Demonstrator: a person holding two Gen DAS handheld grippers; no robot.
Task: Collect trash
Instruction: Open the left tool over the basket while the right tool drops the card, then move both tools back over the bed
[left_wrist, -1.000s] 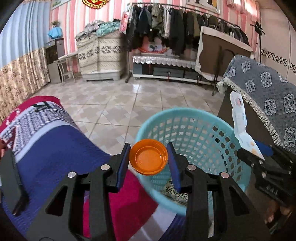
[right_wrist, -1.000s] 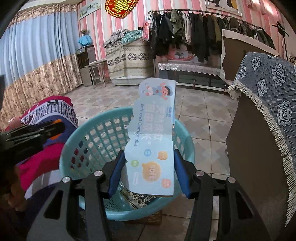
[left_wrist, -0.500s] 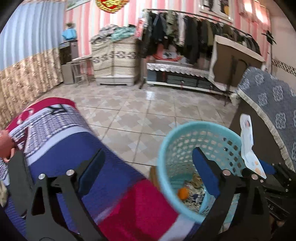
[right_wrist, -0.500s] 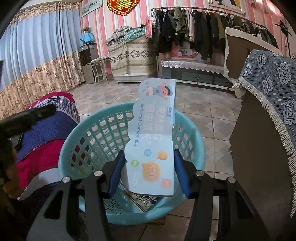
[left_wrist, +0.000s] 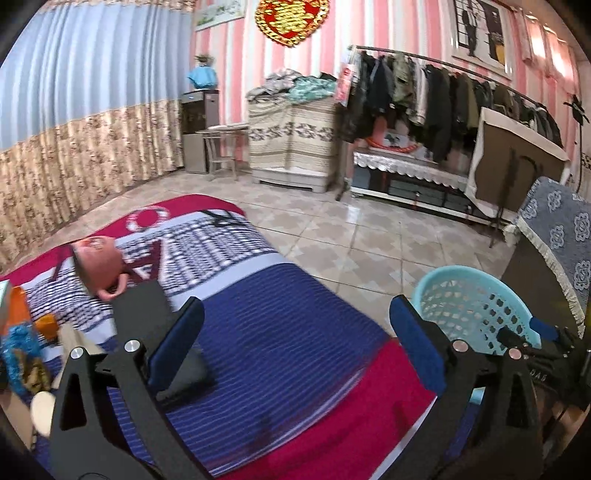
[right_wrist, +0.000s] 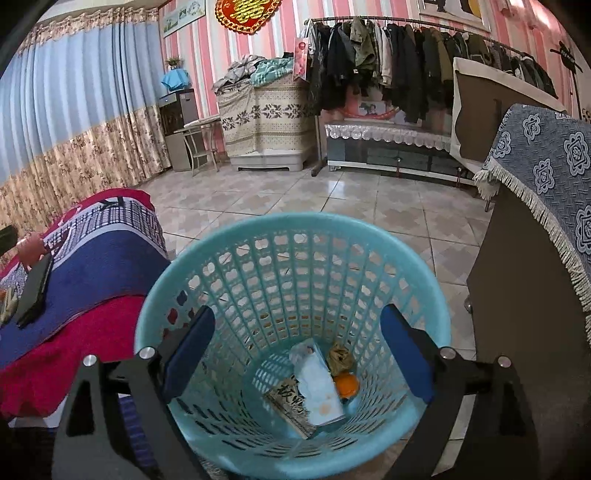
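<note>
Hovering over the teal laundry-style basket (right_wrist: 291, 254), the right gripper (right_wrist: 297, 354) has its jaws opening with nothing between them; the pale blue packet (right_wrist: 319, 387) lies at the basket's bottom beside an orange lid (right_wrist: 347, 384). The left gripper (left_wrist: 295, 341), jaws opening and empty, points across the striped blanket (left_wrist: 280, 332), the basket off to its right.
</note>
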